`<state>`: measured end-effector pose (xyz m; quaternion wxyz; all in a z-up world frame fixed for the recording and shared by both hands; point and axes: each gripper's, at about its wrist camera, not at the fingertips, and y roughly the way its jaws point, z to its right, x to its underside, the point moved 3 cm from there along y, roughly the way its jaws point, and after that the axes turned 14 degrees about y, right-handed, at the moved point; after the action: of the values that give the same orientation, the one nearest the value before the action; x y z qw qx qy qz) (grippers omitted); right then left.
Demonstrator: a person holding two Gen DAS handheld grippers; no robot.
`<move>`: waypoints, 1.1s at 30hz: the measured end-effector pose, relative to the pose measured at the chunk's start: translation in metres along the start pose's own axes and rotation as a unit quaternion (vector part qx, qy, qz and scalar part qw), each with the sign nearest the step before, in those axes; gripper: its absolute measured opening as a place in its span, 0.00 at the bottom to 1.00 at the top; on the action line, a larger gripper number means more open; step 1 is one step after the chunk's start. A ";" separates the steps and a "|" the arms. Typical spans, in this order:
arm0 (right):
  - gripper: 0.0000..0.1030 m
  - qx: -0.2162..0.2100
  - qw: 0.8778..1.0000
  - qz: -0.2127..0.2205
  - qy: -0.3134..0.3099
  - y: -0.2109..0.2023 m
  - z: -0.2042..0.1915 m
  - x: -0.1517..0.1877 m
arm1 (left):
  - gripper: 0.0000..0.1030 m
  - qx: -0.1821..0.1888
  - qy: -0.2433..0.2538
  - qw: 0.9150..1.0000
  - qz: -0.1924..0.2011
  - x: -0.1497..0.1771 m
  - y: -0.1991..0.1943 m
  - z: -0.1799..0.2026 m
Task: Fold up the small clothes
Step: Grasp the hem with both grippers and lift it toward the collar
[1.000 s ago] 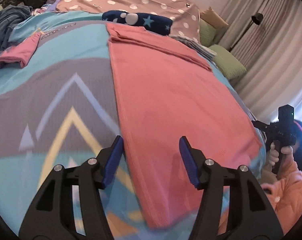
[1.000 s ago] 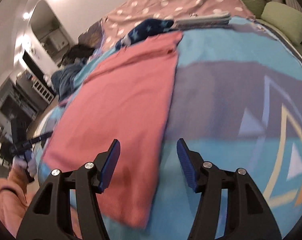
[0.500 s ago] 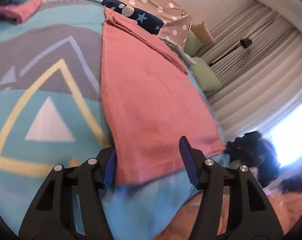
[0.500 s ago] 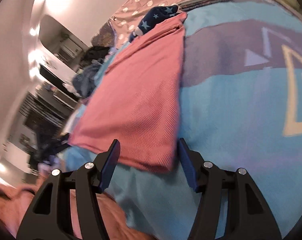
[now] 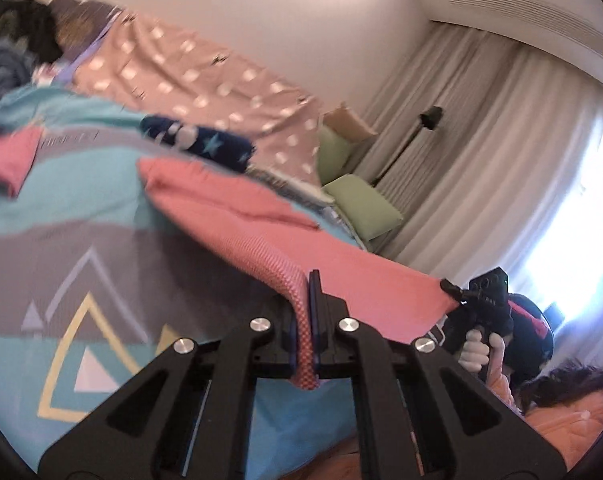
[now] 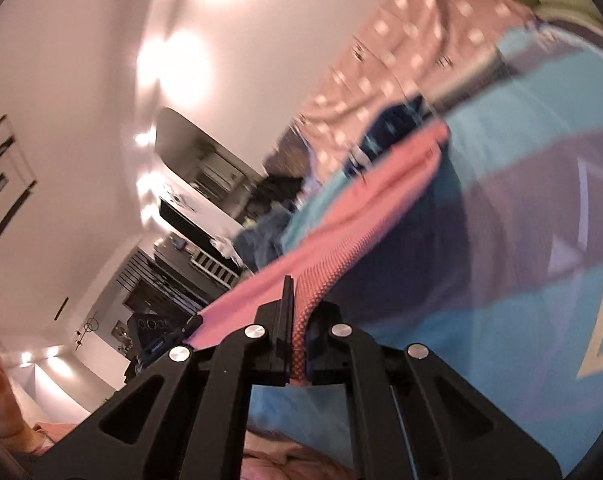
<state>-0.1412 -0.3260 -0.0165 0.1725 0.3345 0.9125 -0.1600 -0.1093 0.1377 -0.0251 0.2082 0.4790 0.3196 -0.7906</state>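
Folding is midway: left claw and right claw, jaws just closed, each pinch a near corner of the pink garment, lifting it off the bed; folding over remains.

We find the pink ribbed garment lifted at its near edge off the bed, far end lying folded there.
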 end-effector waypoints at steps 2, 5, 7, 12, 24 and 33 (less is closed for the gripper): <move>0.05 0.009 1.000 0.012 -0.012 -0.010 -0.009 0.001 | 0.04 -0.004 0.004 1.000 0.003 -0.003 -0.005 0.009; 0.05 0.010 1.000 0.020 -0.020 -0.023 -0.021 0.004 | 0.04 -0.011 0.004 1.000 0.004 -0.006 -0.017 0.019; 0.05 0.008 0.999 0.032 -0.032 -0.032 -0.032 0.007 | 0.04 -0.017 0.006 1.000 0.010 -0.012 -0.023 0.028; 0.05 0.040 0.991 0.063 -0.113 -0.031 -0.057 -0.004 | 0.06 -0.055 0.058 0.996 0.028 -0.033 -0.038 0.047; 0.05 0.181 0.970 0.078 -0.143 0.069 -0.006 -0.054 | 0.06 -0.134 0.005 0.990 -0.038 -0.043 0.064 -0.038; 0.05 0.194 0.970 0.067 -0.132 0.108 0.017 -0.088 | 0.06 -0.143 -0.002 0.988 -0.055 -0.064 0.099 -0.071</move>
<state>-0.0025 -0.3042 -0.0136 0.2333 0.3976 0.8090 -0.3646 0.0271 0.1194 -0.0228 0.2318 0.4242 0.4545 -0.7482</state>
